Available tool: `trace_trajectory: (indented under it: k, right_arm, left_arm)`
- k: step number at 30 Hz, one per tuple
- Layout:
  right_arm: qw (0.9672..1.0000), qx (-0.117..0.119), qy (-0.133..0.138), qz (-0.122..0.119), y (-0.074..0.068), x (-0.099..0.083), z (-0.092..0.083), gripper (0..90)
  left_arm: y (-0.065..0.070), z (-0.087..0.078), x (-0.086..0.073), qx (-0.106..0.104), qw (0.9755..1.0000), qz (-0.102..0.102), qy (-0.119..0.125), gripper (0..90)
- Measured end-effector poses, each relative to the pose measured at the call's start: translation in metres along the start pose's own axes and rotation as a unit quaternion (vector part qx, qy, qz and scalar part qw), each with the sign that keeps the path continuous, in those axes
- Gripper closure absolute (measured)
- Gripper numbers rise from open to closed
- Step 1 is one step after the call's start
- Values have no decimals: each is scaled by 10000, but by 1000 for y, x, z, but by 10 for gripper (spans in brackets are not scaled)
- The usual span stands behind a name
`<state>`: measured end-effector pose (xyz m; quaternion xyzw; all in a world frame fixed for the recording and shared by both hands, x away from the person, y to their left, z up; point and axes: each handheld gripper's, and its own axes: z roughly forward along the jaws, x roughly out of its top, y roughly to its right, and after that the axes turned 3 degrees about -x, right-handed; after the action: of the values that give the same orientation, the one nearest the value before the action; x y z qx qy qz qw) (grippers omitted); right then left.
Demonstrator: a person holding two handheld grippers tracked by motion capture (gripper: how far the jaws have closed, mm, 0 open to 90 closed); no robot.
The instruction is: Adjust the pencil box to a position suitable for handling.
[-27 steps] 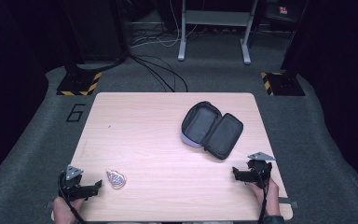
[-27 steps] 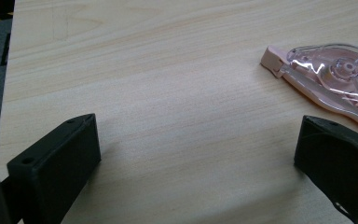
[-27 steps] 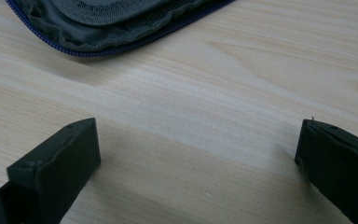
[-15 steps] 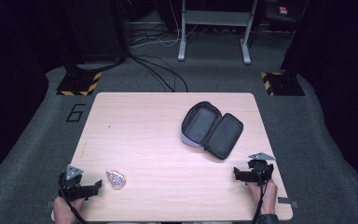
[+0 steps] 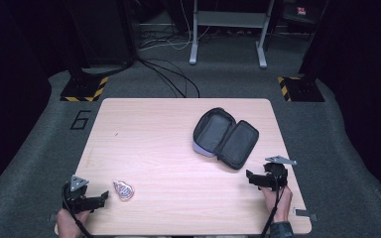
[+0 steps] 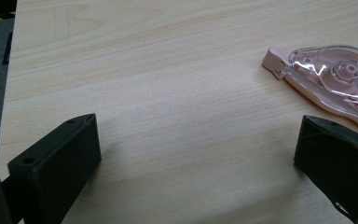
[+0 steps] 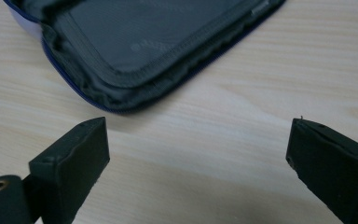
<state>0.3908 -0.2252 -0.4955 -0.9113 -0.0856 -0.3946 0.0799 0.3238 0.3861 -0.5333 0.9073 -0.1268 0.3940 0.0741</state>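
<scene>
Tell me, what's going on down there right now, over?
Left gripper open, empty, beside pink tape dispenser. Right gripper open, empty, just short of the unzipped black pouch. Nothing between them on the wooden table.

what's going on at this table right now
A person sits at a wooden table with a two-jaw gripper in each hand. The left gripper is open beside a small pink correction tape dispenser, not touching it. The right gripper is open too, pointing at a dark zip case that lies unzipped and spread flat. Neither gripper holds anything.
</scene>
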Motion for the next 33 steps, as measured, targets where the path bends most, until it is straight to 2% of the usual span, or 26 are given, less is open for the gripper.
trace_trajectory:
  k: [7,8,16,23,24,25,27,30,31,32,33]
  right_arm:
    - [9999,111,57,-59,-15,22,5,70]
    - [9998,203,44,-58,-21,30,8,75]
    - [9989,451,30,-82,-42,59,27,100]
    - [9987,501,13,-124,-55,81,42,141]
    - [9987,501,4,-93,-58,89,47,166]
    - [9987,501,4,-93,-58,89,47,166]
    - [9991,430,-21,-36,-62,100,56,252]
    - [9993,370,-47,-3,-65,106,62,296]
    - [9994,300,-119,78,-66,110,67,344]
    - [9994,300,-119,78,-66,110,67,344]
    - [9998,172,-80,58,-67,112,71,396]
  left_arm:
    - [0,0,0,2,10000,-5,4,3]
    - [0,0,0,3,10000,-4,4,3]
    - [0,0,0,-5,10000,-5,-8,3]
    - [0,0,0,4,10000,-7,4,3]
    - [0,0,0,3,10000,-8,3,3]
    - [0,0,0,3,10000,-8,3,3]
    - [0,0,0,3,10000,-8,1,3]
    - [0,0,0,2,10000,-7,3,3]
    - [0,0,0,-6,10000,-5,-8,3]
    - [0,0,0,-6,10000,-5,-8,3]
    - [0,0,0,-10,10000,-6,-15,3]
